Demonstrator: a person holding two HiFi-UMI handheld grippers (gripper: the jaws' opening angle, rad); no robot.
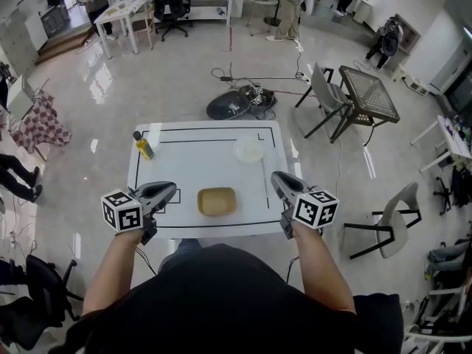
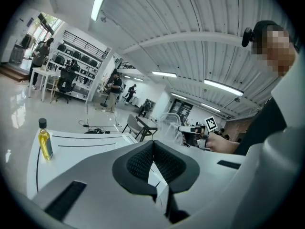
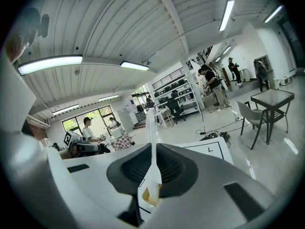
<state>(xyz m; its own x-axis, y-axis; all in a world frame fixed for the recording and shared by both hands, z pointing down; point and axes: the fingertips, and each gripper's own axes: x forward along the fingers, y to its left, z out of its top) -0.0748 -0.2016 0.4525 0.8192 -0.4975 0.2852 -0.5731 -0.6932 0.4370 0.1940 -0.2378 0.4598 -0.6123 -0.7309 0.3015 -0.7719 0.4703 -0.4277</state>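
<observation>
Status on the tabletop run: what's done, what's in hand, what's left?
Done: the right gripper is shut on a thin white utensil, apparently a spoon, held upright. In hand: both grippers hover at the near edge of the table, either side of the tan bowl. The left gripper is shut, empty. Left: the bowl looks empty, the oil bottle stands capped far left, and the clear dish sits far right.

The person wears a black short-sleeved shirt (image 1: 221,301). The left hand-held gripper (image 1: 169,191) and right hand-held gripper (image 1: 277,178) are pale grey, with black ribbed pads (image 2: 138,163). Each carries a white cube (image 1: 122,211) with black square markers.
</observation>
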